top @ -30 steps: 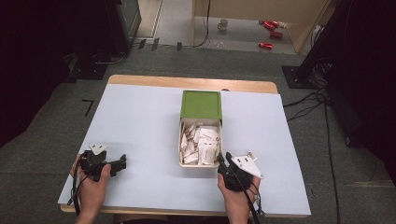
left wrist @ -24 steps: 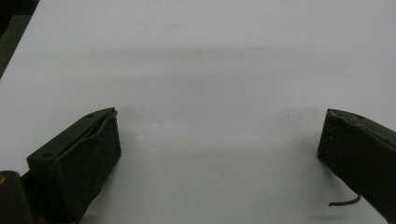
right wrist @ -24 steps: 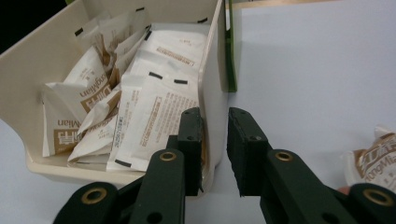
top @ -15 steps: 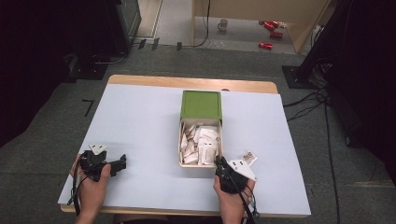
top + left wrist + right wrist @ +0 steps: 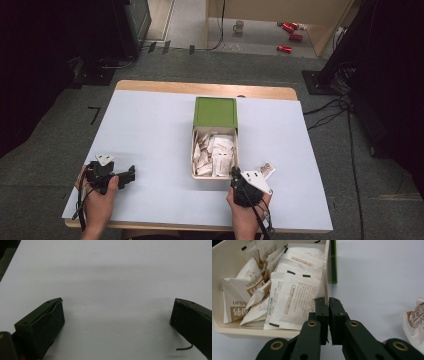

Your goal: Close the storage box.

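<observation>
Cream box (image 5: 193,155), green lid (image 5: 215,112), white-and-brown sachets (image 5: 294,300), pale blue table (image 5: 145,130).

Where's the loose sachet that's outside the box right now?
In the high view the loose sachet lies on the table, just right of the box at its near right corner, beside the right gripper; the right gripper view shows it at the right edge.

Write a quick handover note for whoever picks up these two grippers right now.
Right gripper: shut on the box wall at its near right corner.
Left gripper: open, holding nothing, low over the bare table at near left.
Box sits mid-table, full of white sachets, its green lid at the far end.
One sachet lies out on the table right of the box.
Left: probably the rest of the sachets.
</observation>
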`<control>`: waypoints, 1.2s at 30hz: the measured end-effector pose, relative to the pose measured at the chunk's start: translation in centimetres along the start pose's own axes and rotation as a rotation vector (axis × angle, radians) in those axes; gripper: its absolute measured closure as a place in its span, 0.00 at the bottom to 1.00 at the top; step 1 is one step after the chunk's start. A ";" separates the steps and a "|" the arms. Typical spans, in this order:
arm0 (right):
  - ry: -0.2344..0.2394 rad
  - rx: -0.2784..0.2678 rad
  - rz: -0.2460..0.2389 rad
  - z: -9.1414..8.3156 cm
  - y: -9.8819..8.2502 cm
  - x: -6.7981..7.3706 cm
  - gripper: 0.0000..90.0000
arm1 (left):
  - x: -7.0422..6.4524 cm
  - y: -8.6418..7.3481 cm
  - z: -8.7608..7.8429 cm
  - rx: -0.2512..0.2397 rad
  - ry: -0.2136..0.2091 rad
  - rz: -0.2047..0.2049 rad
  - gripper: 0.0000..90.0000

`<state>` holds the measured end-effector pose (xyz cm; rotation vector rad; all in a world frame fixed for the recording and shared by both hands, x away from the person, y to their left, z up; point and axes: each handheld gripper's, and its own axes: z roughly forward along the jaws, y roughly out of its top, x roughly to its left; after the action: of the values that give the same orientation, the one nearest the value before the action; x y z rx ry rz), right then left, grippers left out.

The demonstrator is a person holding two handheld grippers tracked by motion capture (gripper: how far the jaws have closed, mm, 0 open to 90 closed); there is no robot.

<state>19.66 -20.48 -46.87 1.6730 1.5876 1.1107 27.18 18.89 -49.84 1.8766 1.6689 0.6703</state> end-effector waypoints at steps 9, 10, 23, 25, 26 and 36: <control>-0.005 0.031 0.002 -0.4 0.9 0.5 0.99 | 0.0 0.0 0.0 0.000 0.000 0.000 0.00; -0.005 0.031 0.005 -0.4 1.0 0.5 0.99 | 0.0 0.0 0.0 0.000 0.000 0.000 0.00; -0.011 0.022 -0.001 0.3 3.1 0.5 0.99 | 0.0 0.0 0.0 0.000 0.000 0.000 0.00; -0.012 0.024 -0.003 0.6 3.3 0.5 0.99 | 0.0 0.0 0.0 0.000 0.000 0.000 0.00; -0.011 0.026 -0.001 0.7 3.4 0.5 0.99 | 0.0 0.0 0.0 0.000 0.000 0.000 0.00; -0.018 0.041 0.000 2.1 3.9 0.4 0.99 | 0.0 0.0 0.0 0.000 0.000 0.000 0.00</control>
<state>23.39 -20.26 -44.52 1.7046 1.6092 1.0666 27.18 18.90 -49.83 1.8764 1.6691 0.6698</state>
